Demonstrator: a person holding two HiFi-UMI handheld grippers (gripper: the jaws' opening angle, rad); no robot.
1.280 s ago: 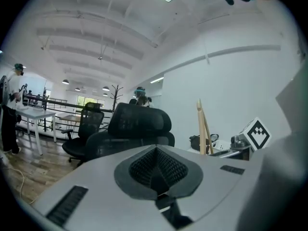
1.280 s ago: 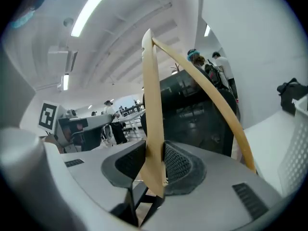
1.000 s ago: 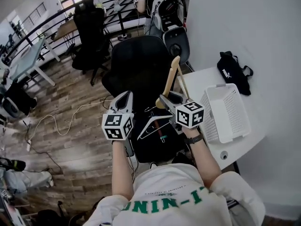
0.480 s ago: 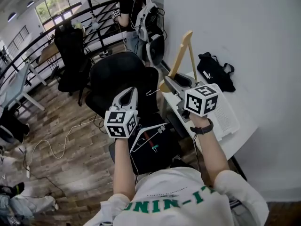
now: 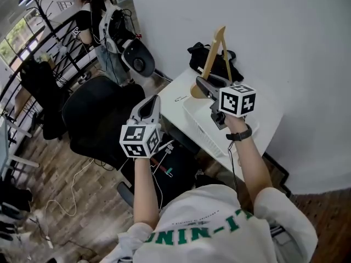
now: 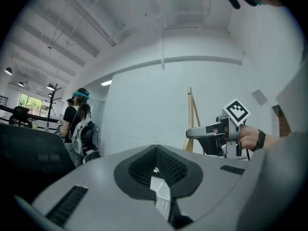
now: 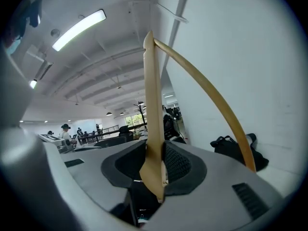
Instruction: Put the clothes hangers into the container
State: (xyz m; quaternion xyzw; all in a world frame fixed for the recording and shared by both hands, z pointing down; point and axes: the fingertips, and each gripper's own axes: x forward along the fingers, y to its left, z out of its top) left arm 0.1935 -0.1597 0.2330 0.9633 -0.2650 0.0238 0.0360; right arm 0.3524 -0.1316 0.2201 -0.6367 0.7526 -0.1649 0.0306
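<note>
The right gripper (image 5: pixel 202 84) had its jaws clenched on a wooden hanger (image 5: pixel 215 53), grasping it close to one end. In the right gripper view the flat wooden bar stood nearly upright out of the pads (image 7: pixel 177 163), a short tip poked out below them, and the curved arm swept off to the right. This hanger was held in the air above the far end of the white basket (image 5: pixel 198 129), which sat on the tabletop (image 5: pixel 264 114).

The left gripper (image 5: pixel 151 104) had its jaws pressed together with nothing between them. It sat left of the basket, beyond the tabletop's edge.

More hangers (image 5: pixel 162 162) lay on a dark seat below the left gripper, on the near left side of the basket.

Both forearms reached straight forward. The right one, with a dark watch (image 5: pixel 238 134) on its wrist, stretched across the basket. A black bag (image 5: pixel 198 52) lay behind the basket against the wall.

Green capital letters ran across the person's white shirt (image 5: pixel 208 223) but could not be read with certainty. The marker cubes bore only black-and-white squares.
</note>
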